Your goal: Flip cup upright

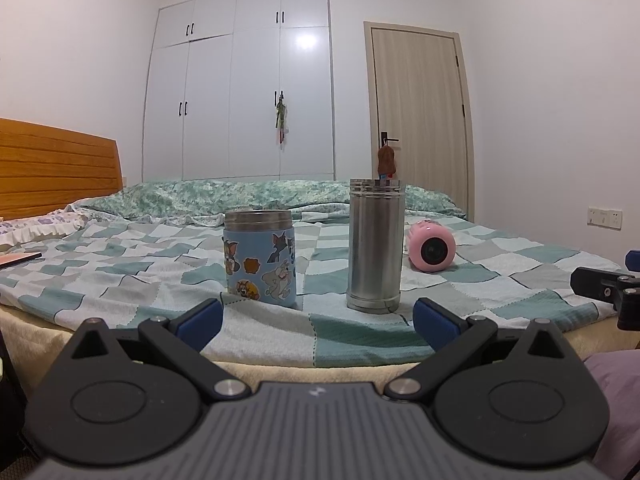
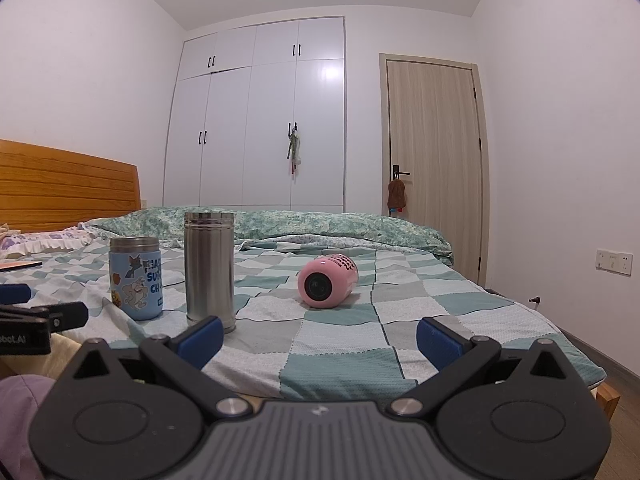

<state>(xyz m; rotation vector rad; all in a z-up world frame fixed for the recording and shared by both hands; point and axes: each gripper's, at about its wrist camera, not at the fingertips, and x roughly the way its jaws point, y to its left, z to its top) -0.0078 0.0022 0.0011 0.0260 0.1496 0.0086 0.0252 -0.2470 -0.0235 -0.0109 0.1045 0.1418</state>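
On the checked bedspread point(image 2: 340, 344) your pink cup point(image 2: 327, 280) lies on its side, mouth toward you; left of it stand a steel flask point(image 2: 209, 268) and a blue cartoon cup point(image 2: 136, 278), both upright; your right hand-held gripper point(image 2: 320, 338) and left hand-held gripper point(image 1: 318, 320) both hang spread apart, holding nothing, short of the cups.

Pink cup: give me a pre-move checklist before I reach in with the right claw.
1. Pink cup lies on its side on the bed: not ok, needs flipping.
2. Right claw open, empty: ok.
3. Left claw open, empty: ok.
4. Path from right claw to cup free of objects: ok.
5. Steel flask and blue cup upright, standing left of the pink cup, apart from it: ok.
6. Bedding firm enough to stand the cup: cannot tell.
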